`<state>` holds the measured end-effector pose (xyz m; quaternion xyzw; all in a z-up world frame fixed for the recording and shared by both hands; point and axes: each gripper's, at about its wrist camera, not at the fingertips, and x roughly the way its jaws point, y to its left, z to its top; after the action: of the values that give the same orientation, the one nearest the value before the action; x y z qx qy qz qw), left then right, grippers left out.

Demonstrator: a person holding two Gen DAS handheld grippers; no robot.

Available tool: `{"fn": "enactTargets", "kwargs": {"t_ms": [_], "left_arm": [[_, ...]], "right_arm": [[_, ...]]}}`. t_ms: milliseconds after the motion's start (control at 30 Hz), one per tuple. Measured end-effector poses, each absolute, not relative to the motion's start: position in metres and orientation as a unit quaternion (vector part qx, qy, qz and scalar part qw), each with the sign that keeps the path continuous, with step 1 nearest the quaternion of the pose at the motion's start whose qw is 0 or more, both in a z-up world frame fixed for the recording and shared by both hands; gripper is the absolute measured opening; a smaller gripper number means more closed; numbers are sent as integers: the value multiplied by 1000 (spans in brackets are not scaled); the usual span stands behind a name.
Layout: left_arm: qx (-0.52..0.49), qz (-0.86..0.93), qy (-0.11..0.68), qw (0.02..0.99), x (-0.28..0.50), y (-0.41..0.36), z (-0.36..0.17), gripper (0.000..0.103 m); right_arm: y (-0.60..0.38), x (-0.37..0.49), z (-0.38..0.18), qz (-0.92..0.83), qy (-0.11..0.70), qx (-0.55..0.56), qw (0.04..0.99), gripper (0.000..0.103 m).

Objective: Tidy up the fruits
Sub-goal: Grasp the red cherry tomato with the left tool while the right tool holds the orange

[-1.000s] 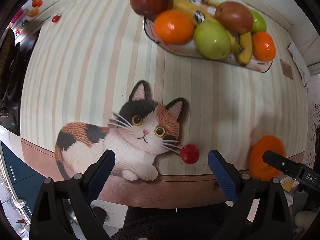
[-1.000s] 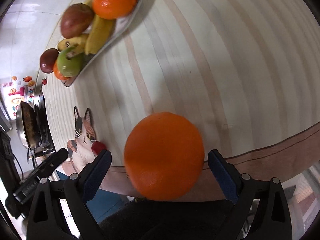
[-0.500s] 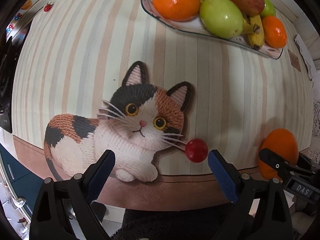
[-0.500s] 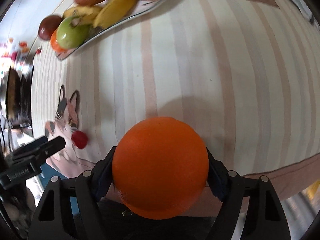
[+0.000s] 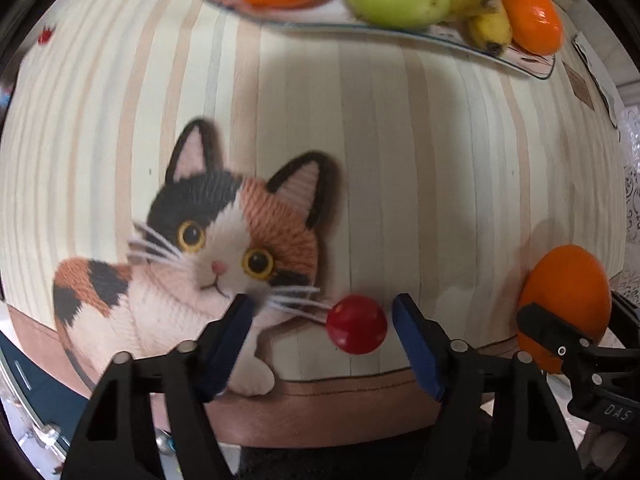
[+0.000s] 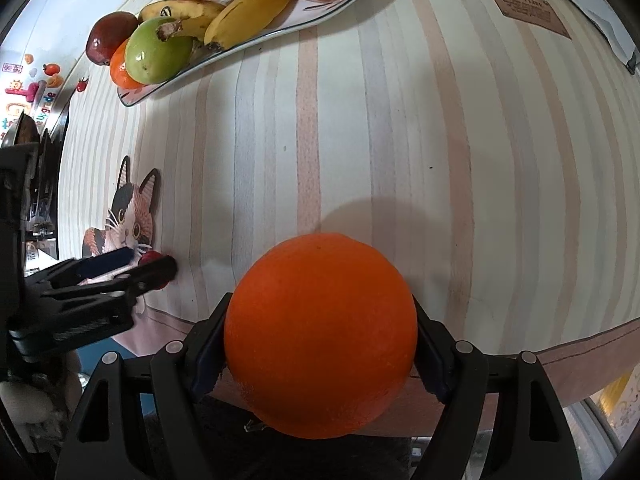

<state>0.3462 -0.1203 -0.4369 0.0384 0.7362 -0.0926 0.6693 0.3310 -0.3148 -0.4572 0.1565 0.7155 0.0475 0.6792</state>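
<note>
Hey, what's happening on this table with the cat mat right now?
A person is tidying fruit with a handheld gripper in each hand. The right gripper is shut on an orange near the mat's front edge. The left gripper points down over a small red fruit by the cat picture; its jaws have just been closing but don't press it yet. A plate of apples, bananas and oranges sits farther back.
</note>
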Motion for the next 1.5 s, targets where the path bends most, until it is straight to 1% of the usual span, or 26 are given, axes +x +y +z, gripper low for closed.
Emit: {"fn": "enactTargets", "kwargs": {"t_ms": [33, 100, 200, 400, 533, 767, 833, 900, 933, 967, 1000, 1033, 1133, 1267, 1500], "left_arm": [[43, -93, 733, 672, 347, -122, -435, 57], [48, -97, 729, 676, 349, -125, -431, 37], [49, -104, 729, 675, 360, -128, -430, 22], [43, -114, 723, 680, 368, -129, -422, 12], [26, -117, 711, 693, 379, -131, -397, 12], [-41, -115, 697, 707, 415, -90, -361, 11], [-43, -118, 697, 706, 418, -80, -360, 11], [-53, -138, 713, 685, 414, -80, -363, 14], [-58, -141, 719, 678, 411, -86, -367, 18], [-56, -144, 727, 669, 408, -86, -372, 27], [-54, -149, 736, 658, 405, -85, -379, 31], [-55, -153, 745, 646, 402, -86, -385, 33], [-62, -156, 768, 618, 383, -94, -400, 34], [-45, -151, 781, 605, 369, -101, -415, 34], [12, -142, 771, 620, 361, -119, -417, 33]], "right_arm": [[-314, 331, -457, 47, 716, 151, 680, 81], [-313, 331, -457, 46, 717, 141, 681, 82], [-310, 330, -456, 47, 716, 130, 684, 81], [-307, 329, -454, 49, 707, 142, 691, 80], [-310, 333, -449, 51, 699, 158, 695, 80], [-317, 344, -430, 63, 681, 181, 707, 80], [-319, 349, -422, 64, 675, 182, 712, 80], [-321, 351, -417, 65, 672, 182, 715, 80], [-324, 351, -415, 66, 671, 183, 716, 80], [-324, 352, -414, 68, 670, 183, 716, 80], [-323, 353, -414, 68, 671, 183, 716, 80], [-321, 354, -414, 68, 670, 184, 716, 80], [-320, 352, -416, 68, 672, 187, 714, 80], [-321, 351, -419, 66, 673, 193, 711, 80], [-319, 350, -423, 60, 674, 195, 710, 80]]}}
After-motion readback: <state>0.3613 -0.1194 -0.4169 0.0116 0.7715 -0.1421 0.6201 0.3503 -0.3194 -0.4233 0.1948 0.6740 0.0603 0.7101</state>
